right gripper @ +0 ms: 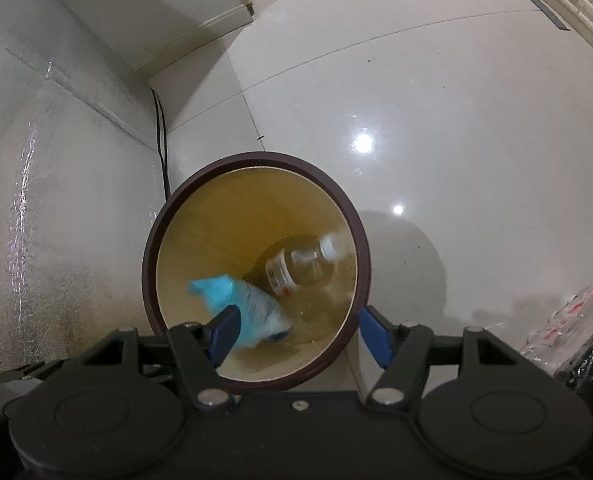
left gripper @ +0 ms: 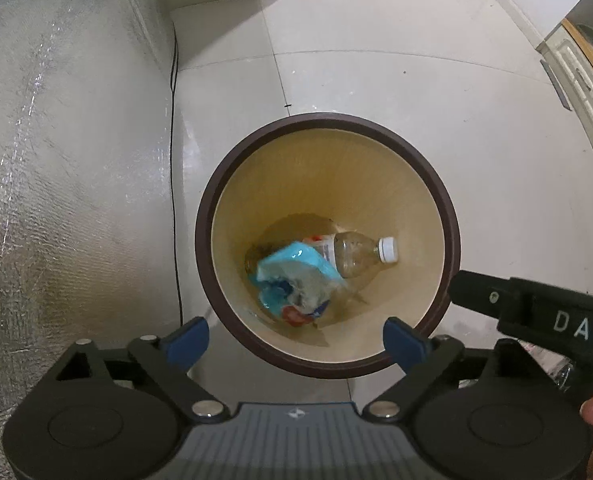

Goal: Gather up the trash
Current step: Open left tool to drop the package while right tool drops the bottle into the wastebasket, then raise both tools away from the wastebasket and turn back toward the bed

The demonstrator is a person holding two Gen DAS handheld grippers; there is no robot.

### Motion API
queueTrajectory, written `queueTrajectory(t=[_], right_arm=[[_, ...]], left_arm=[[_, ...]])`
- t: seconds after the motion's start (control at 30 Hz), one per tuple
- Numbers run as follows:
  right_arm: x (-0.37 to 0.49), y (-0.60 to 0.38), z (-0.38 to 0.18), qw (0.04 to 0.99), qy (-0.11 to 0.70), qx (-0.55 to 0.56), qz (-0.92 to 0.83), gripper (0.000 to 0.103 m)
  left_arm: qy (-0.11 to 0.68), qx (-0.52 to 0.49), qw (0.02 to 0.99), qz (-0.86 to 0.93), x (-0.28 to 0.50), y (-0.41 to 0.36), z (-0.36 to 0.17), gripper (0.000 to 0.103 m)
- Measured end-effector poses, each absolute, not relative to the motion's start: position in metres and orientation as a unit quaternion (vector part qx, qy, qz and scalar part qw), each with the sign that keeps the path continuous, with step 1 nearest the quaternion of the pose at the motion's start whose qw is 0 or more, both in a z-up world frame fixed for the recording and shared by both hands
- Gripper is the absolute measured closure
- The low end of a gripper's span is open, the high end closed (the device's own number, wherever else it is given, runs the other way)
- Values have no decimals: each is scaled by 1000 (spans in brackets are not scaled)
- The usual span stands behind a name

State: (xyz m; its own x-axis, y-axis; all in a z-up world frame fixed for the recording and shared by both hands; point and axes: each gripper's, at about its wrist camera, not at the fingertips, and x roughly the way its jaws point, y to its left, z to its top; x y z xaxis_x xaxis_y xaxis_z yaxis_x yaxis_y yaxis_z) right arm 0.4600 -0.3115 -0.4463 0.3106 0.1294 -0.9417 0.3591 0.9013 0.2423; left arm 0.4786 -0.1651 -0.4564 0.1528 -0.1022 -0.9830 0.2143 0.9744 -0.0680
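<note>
Floor [left gripper: 376, 40]: glossy pale tile with thin grout lines, two ceiling lights mirrored in it in the right wrist view. Along one side ran a silvery quilted foil covering [left gripper: 56, 160], a black cable [left gripper: 173, 160] trailing down its edge; white baseboard and cabinet fronts stood at the far margins. Waste bin [left gripper: 204, 264]: round, dark brown rim, tan inner wall, standing upright on the tile directly below both tools. Contents at the bottom: one clear plastic bottle [left gripper: 352, 256] with white cap, lying on its side, and one crumpled blue-and-white wrapper [left gripper: 292, 280] resting partly over the bottle's label end. Left gripper [left gripper: 296, 340]: blue-padded jaws spread wide, nothing between them, poised over the bin's near rim. Right gripper [right gripper: 296, 336]: jaws parted and empty, over the same rim, the trash lying well below both. A shrink-wrapped pack [right gripper: 556, 320] of bottles sat on the floor to the right.
</note>
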Motion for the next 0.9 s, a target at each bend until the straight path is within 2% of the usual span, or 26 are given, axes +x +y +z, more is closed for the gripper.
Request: queueTrajectory(t=[0.43, 0.57, 0.83, 0.9], right_arm=[[458, -308, -446, 786, 580, 201, -76, 31], [456, -310, -443, 791, 576, 193, -73, 28], [449, -313, -433, 803, 567, 170, -66, 15], [448, -312, -431, 806, 567, 154, -66, 4]], left_arm=[[648, 40, 757, -74, 480, -156, -453, 9], [643, 36, 762, -69, 480, -153, -449, 6], [635, 42, 770, -54, 473, -153, -438, 0], [633, 45, 772, -49, 470, -153, -434, 0]])
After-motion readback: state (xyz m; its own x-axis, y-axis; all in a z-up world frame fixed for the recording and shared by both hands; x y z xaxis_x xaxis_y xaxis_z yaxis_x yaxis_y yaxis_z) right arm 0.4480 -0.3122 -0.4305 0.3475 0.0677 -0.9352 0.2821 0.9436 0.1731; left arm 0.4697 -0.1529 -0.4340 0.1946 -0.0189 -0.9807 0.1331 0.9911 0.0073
